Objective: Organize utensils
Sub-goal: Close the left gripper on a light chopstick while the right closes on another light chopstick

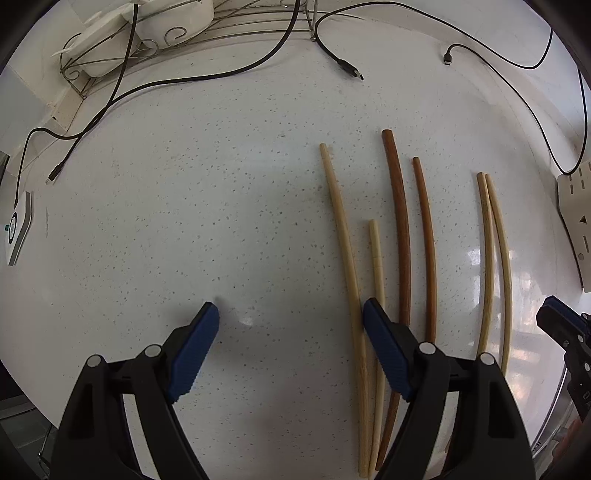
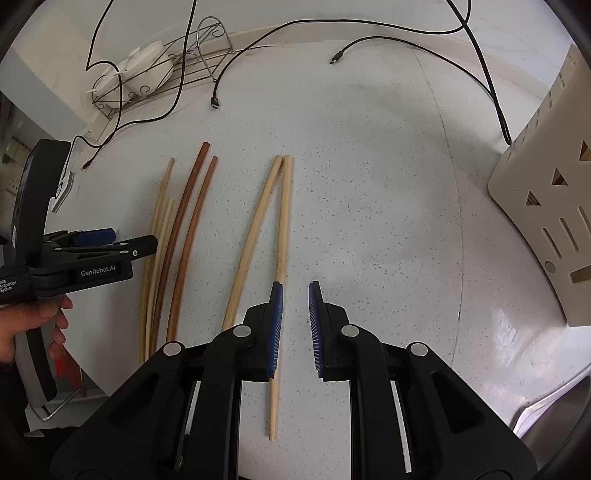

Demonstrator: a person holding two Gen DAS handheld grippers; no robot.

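Several chopsticks lie side by side on the white speckled counter (image 1: pixel 184 221). A light pair (image 1: pixel 347 236) lies left, a dark brown pair (image 1: pixel 400 221) in the middle, a bamboo pair (image 1: pixel 496 236) right. My left gripper (image 1: pixel 291 325) is open above bare counter, its right finger over the light pair. The pairs also show in the right wrist view: light (image 2: pixel 159 236), brown (image 2: pixel 188 221), bamboo (image 2: pixel 282 221). My right gripper (image 2: pixel 295 306) is open with a narrow gap, empty, just right of the bamboo pair. The left gripper (image 2: pixel 107 245) shows there at the left.
A wire dish rack (image 1: pixel 229 26) with white dishes stands at the back. Black cables (image 1: pixel 184 79) with loose plugs trail across the far counter. A cream slotted utensil holder (image 2: pixel 546 229) stands at the right. A sink rim (image 2: pixel 554 406) is at lower right.
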